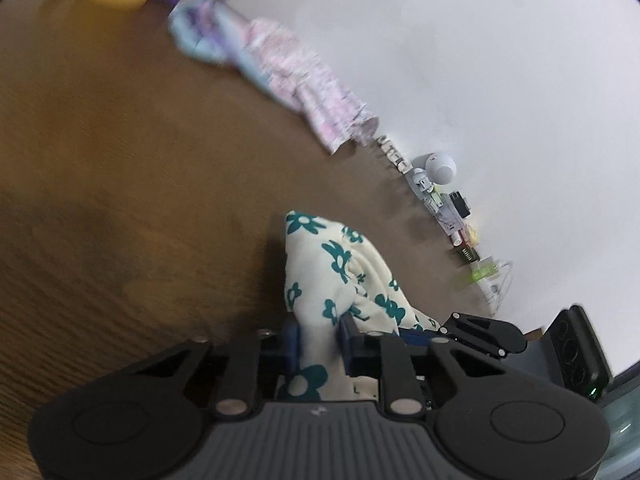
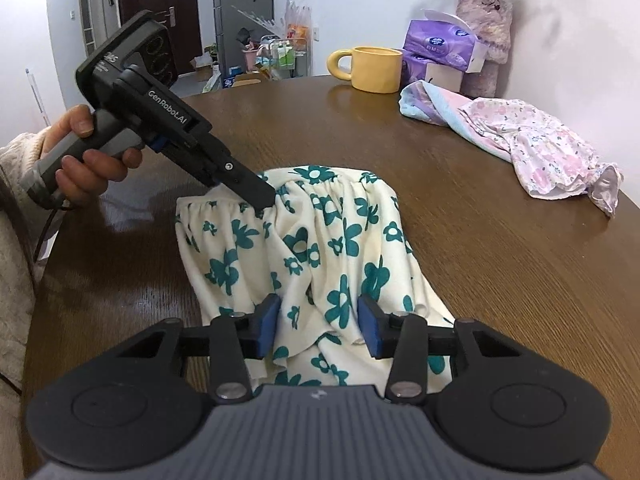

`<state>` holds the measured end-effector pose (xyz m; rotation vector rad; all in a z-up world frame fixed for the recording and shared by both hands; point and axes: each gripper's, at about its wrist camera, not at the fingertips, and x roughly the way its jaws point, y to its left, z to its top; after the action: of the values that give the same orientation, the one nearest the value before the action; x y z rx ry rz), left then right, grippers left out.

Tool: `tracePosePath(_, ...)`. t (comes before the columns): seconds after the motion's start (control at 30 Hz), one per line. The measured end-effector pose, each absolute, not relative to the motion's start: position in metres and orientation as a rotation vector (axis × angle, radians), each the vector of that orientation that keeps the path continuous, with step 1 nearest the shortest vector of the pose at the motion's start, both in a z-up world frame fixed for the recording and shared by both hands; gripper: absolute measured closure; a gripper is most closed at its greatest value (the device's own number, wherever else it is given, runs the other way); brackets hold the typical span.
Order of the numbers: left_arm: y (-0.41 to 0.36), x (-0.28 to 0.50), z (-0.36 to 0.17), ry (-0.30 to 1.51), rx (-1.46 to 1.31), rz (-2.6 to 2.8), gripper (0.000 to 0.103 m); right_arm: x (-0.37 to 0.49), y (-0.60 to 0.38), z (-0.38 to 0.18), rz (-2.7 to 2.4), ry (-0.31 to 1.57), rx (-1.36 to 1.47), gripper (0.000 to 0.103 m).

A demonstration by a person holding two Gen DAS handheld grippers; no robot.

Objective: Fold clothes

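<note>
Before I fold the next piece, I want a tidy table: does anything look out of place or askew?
Nothing is spilled or damaged. The pink floral garment lies crumpled near the table's far right edge, partly over a blue and pink cloth. The yellow mug stands upright.

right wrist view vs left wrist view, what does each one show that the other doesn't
Only the right wrist view shows the person's hand on the left gripper, plus a vase and doorway. Only the left wrist view shows small gadgets along the wall. Both show the green-flowered garment, pink floral garment, yellow mug, purple tissue pack and table.
</note>
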<state>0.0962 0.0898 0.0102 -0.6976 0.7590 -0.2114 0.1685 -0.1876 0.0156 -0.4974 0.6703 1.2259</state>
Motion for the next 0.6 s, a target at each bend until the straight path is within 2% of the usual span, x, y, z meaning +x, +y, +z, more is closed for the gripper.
tracePosePath(0.27, 0.005, 0.089, 0.08, 0.637, 0.011, -0.118, 0.086, 0.15, -0.167, 0.021, 1.078, 0.64, -0.488, 0.062)
tracePosePath(0.6, -0.077, 0.085, 0.078, 0.558, 0.546, -0.079, 0.086, 0.134, -0.195, 0.035, 0.93, 0.618, -0.42, 0.062)
